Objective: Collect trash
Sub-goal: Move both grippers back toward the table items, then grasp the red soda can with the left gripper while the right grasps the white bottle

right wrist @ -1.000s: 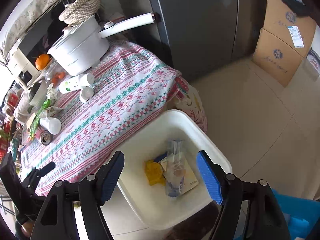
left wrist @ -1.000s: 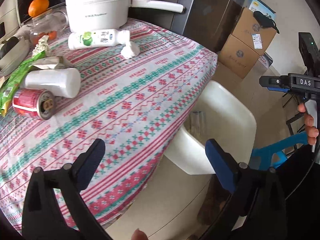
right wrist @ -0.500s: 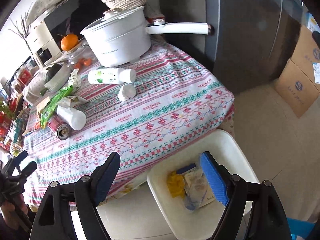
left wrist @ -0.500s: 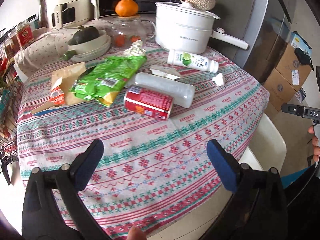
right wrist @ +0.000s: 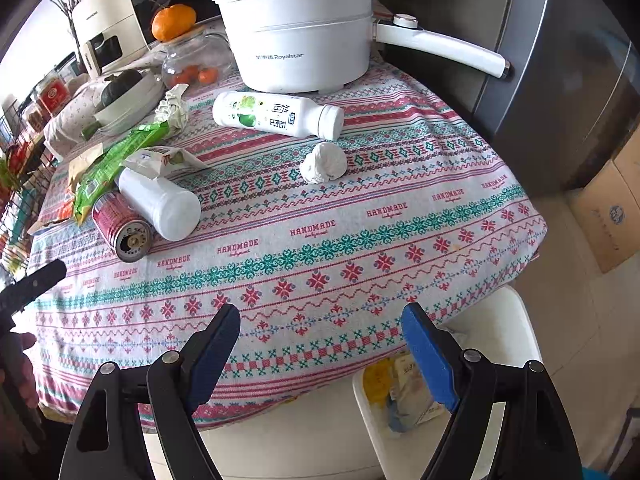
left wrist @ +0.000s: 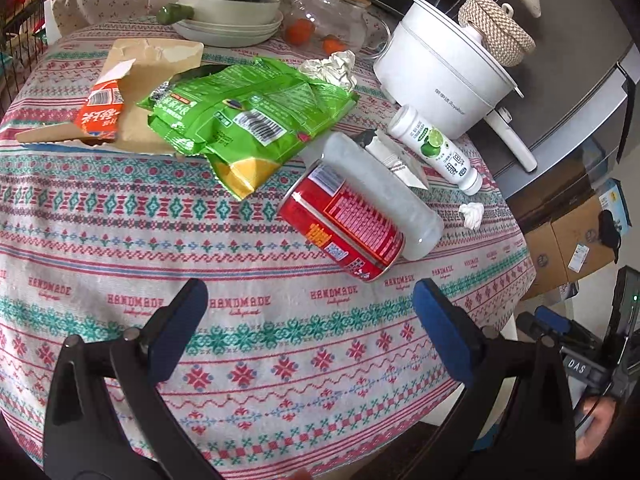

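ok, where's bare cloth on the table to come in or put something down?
Free: the near strip of the tablecloth in front of the red can, and the corner right of the tissue wad. Crowded: the far left, around the green bag, frosted bottle and yogurt bottle.

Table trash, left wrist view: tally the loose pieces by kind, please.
Drink can: 1, red can
Plastic bottles: 2, frosted bottle, lime-label bottle
Snack bag: 1, green bag
Cartons or packets: 2
Crumpled paper wads: 2
Total: 8
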Demonstrator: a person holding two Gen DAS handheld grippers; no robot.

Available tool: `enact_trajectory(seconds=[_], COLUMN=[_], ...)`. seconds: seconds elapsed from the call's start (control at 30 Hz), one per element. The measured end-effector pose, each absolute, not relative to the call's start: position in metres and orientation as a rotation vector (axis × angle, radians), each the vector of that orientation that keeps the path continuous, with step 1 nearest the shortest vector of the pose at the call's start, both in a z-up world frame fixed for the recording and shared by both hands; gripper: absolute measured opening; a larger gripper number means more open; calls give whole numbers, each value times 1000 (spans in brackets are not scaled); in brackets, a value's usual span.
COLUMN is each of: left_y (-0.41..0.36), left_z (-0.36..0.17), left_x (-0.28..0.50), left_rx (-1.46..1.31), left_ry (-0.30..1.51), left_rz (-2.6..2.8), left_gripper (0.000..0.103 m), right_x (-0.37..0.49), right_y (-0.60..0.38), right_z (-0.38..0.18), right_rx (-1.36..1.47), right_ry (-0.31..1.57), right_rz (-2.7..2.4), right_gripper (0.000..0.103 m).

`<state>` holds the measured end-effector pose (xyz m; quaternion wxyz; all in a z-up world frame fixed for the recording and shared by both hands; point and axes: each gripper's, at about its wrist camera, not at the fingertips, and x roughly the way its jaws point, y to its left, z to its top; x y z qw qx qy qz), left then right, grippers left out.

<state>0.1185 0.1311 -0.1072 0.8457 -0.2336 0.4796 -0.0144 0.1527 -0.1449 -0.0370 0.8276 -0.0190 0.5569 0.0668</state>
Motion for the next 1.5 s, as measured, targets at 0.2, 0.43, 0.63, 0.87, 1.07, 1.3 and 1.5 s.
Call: enact_trajectory(seconds=[0.2, 0.43, 0.63, 0.87, 1.07, 1.3, 1.5], left_y=[120, 118, 123, 143, 163, 169, 170], left_z=[-120, -139, -136, -126, -125, -133, -142], left_x=[150, 167, 164, 127, 97, 92, 98], left_rx=[-614, -729, -729, -540, -496, -538, -589], left_ry=[1034, 1098, 1117, 1151, 1134, 1124, 1128], left_rz=[21, 70, -16, -93, -118, -160, -171], left_gripper=[89, 84, 64, 63, 63, 62, 59], right_x=[158, 162, 166, 180, 202, 235, 245], right_y=[-135, -126, -118, -89, -45, -2, 7], right_z=[-42, -46, -52, -54, -50, -86, -102], right_rx=[-62, -83, -79, -125, -199, -311, -310], right_ry=[1193, 1205, 1216, 1207, 1127, 1114, 1098], right_rz=[156, 180, 201, 300, 453, 500, 571], right_gripper=[84, 84, 84, 84, 84, 84, 68])
